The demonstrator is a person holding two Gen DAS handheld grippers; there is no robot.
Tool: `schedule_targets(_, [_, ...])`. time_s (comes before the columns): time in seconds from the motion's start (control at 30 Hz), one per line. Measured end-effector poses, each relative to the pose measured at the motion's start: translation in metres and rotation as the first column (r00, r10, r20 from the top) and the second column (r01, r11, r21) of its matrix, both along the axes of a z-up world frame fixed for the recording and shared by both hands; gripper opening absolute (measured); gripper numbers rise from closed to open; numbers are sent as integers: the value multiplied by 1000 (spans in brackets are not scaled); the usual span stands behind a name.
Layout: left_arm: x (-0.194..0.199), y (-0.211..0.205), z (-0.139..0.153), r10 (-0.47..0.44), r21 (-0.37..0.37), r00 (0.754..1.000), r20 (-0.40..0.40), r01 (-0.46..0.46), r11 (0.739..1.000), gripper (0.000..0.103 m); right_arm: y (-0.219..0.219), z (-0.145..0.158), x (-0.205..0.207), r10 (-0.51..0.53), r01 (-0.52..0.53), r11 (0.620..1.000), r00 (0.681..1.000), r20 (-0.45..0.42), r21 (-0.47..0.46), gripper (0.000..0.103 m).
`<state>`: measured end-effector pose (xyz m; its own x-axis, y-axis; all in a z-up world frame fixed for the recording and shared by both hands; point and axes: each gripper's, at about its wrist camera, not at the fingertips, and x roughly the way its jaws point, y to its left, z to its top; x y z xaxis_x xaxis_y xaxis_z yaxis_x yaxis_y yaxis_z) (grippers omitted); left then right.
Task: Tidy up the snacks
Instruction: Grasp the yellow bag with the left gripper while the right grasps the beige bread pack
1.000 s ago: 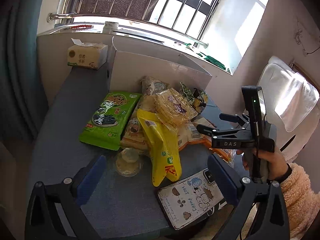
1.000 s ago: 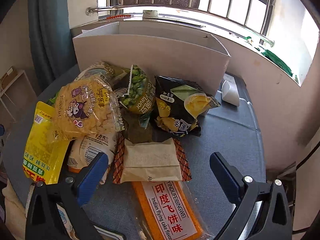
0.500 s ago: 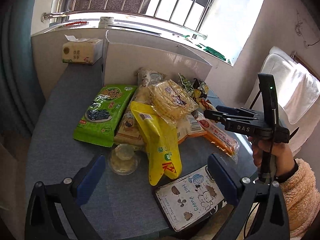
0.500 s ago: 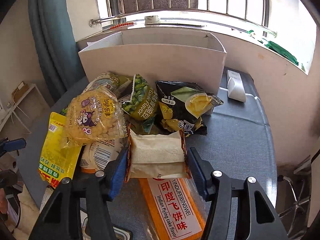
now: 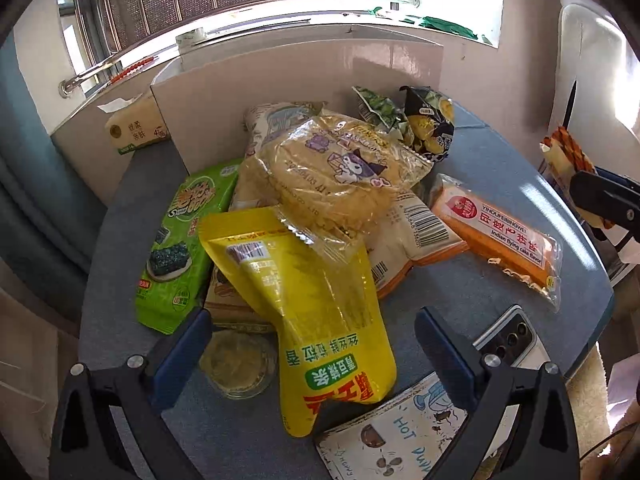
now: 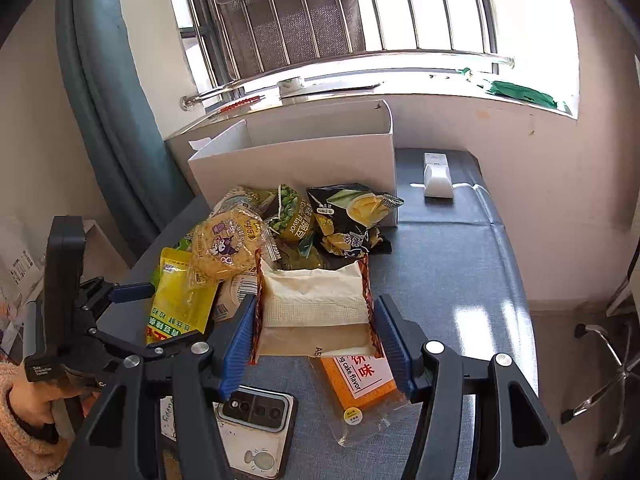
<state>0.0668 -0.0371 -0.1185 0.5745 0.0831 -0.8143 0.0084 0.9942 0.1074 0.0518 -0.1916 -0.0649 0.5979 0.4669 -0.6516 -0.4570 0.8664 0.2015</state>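
In the lower centre of the right wrist view, the right gripper (image 6: 316, 320) is clamped on the cream, brown-edged snack packet (image 6: 314, 312) above the blue-grey table (image 6: 448, 264), while the left gripper (image 5: 312, 354), jaws apart, straddles the yellow plastic pouch (image 5: 316, 304) at lower centre.

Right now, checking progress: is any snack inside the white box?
No, the white box looks empty in the right wrist view.

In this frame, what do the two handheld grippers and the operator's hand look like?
Both grippers are black skeletal frames with silver screws and blue pads: the left gripper and the right gripper. In the right wrist view the left unit has a tall black upright block, and the left hand wears a fuzzy beige-pink sleeve.
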Motion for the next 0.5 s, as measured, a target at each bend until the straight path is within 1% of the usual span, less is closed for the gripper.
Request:
schedule_targets(0.03, [5,-3,-4,-12,30,1000,-12,12,999,84,-3,-1,0,-2,2,1000,1000,-9,16,63])
schedule_targets(0.07, [9,-5,-9,-14,58,1000,-28,15,998,75,-6,-2,-1,-8,9,1000,1000,-13,27,63])
schedule_targets(0.1, [10,-6,-11,-13,91,1000,-24,15,996,66,-7,-2,-1,-12,12,999,1000,-17,31,63])
schedule_targets(0.13, [9,-5,-9,-18,103,1000,-13,19,994,55,-8,-3,-2,-13,13,999,1000,-21,31,63])
schedule_targets(0.17, [7,0,-5,-29,67,1000,-2,30,997,52,-8,-4,-3,-15,16,999,1000,-22,28,63])
schedule_targets(0.23, [1,14,4,-53,-53,999,7,53,997,45,-7,-4,-4,-11,12,999,1000,-25,32,63])
schedule_targets(0.27, [-2,20,9,-56,-88,998,13,57,995,44,-7,-3,-4,-7,8,999,1000,-25,38,63])
schedule_targets(0.37, [-15,34,22,-46,-100,998,43,50,994,42,-2,-3,-5,5,-4,999,1000,-27,46,63])
schedule_targets(0.43, [-21,47,28,-34,-142,998,50,40,989,42,3,-3,-6,19,-17,998,1000,-25,53,63])
schedule_targets(0.5, [-30,56,34,-20,-143,998,67,30,989,42,10,-3,-6,39,-37,998,999,-30,54,63])
